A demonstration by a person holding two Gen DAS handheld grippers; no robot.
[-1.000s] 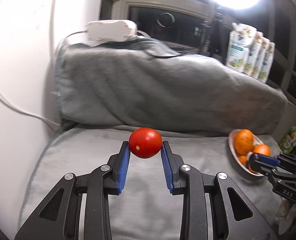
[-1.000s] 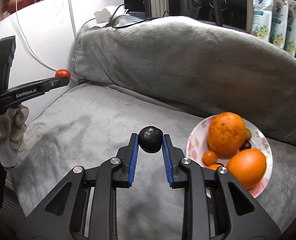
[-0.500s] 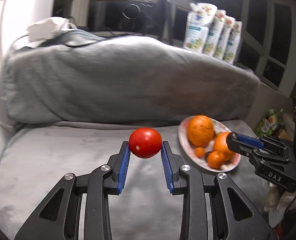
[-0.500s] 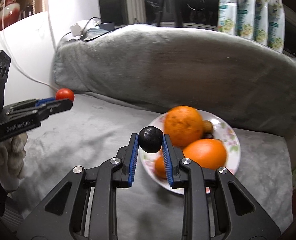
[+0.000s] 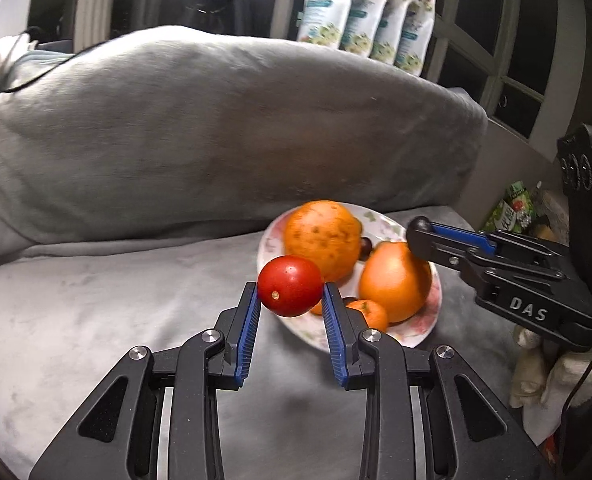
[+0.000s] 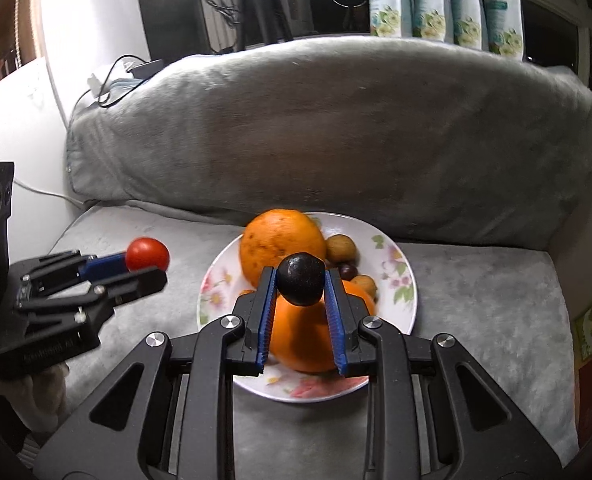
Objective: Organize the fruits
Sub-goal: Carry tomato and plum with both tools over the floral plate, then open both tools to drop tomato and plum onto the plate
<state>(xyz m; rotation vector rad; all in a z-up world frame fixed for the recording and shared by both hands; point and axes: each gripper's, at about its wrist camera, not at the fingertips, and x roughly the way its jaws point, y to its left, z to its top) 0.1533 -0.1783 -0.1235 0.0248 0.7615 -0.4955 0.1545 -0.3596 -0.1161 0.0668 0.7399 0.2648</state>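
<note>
My left gripper (image 5: pixel 291 298) is shut on a red tomato (image 5: pixel 290 290) and holds it at the near left rim of the floral plate (image 5: pixel 430 322). In the right wrist view the left gripper (image 6: pixel 152 266) with the tomato (image 6: pixel 147 253) is left of the plate (image 6: pixel 406 276). My right gripper (image 6: pixel 300 280) is shut on a dark round fruit (image 6: pixel 301 283) above the plate's oranges. It enters the left wrist view (image 5: pixel 420 232) from the right, over the plate. The plate holds a big spotted orange (image 5: pixel 322 236), a smooth orange (image 5: pixel 394 286) and small fruits (image 6: pixel 341 249).
The plate lies on a grey plush seat (image 5: pixel 96 312) with a grey covered backrest (image 6: pixel 336 132) behind. Floral packets (image 5: pixel 364 20) stand on the sill behind. A white wall and cable (image 6: pixel 36 190) are on the left; colourful packages (image 5: pixel 514 212) lie to the right.
Both grippers have moved toward the plate with their fruits still held. The left one came from the left side of the seat; the right one now hovers over the oranges.
</note>
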